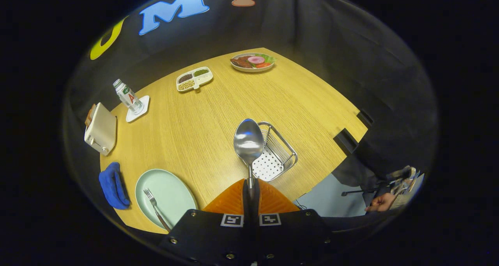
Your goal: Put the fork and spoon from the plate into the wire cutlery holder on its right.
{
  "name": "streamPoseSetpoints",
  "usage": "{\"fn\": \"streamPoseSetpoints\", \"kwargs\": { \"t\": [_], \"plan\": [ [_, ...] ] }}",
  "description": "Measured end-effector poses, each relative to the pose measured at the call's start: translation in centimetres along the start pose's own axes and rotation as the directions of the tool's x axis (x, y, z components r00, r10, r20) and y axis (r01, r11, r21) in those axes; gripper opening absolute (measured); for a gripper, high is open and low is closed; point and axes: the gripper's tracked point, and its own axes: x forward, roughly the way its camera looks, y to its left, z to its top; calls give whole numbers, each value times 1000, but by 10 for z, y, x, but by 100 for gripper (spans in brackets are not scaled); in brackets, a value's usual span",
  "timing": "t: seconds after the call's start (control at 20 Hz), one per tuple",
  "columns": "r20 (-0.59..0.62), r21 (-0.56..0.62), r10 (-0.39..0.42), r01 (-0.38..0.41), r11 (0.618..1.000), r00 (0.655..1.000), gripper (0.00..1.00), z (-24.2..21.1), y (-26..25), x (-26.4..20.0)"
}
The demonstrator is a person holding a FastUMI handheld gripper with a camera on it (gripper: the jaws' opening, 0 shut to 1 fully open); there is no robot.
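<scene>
- Right now your claw (250, 192) is clamped on the thin handle of the shiny metal spoon (248, 142); both fingers press on it from either side.
- You hold the spoon raised off the light wooden worktop (202, 117), its oval bowl pointing forward beyond the fingertips.
- From your view the spoon bowl overlaps the left rim of the silver wire cutlery holder (277, 153), which sits on the worktop just ahead of the fingers and a little to their right. How high the spoon is above the holder I cannot tell.
- You can see the holder's perforated white base through its open top.
- To the left of your fingers lies the pale green round plate (171, 192), near the worktop's near edge.
- On that plate the metal fork (154, 206) rests with its tines pointing away from you.
- Just left of the plate you have a crumpled blue cloth (113, 185).
- Farther left stands a cream toaster (101, 128), and beyond it a small white plastic bottle (127, 96) on a white square coaster (143, 104).
- Well beyond the fingers sit a white divided tray of grains (194, 78) and a white plate of mock food (252, 62) at the far edge.
- Off the worktop to the right, a person's hand (380, 202) shows.
</scene>
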Motion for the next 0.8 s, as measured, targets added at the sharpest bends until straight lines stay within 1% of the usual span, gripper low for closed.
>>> {"fn": "streamPoseSetpoints", "kwargs": {
  "t": [0.25, 0.5, 0.8],
  "plan": [
    [-40, -3, -15, 15, 1000, 999, 1, -4, -13, 8],
    [-100, 8, 22, -21, 1000, 995, 1, -5, -10, 15],
    [-141, -7, 21, -22, 1000, 990, 1, -4, -12, 14]
  ]
}}
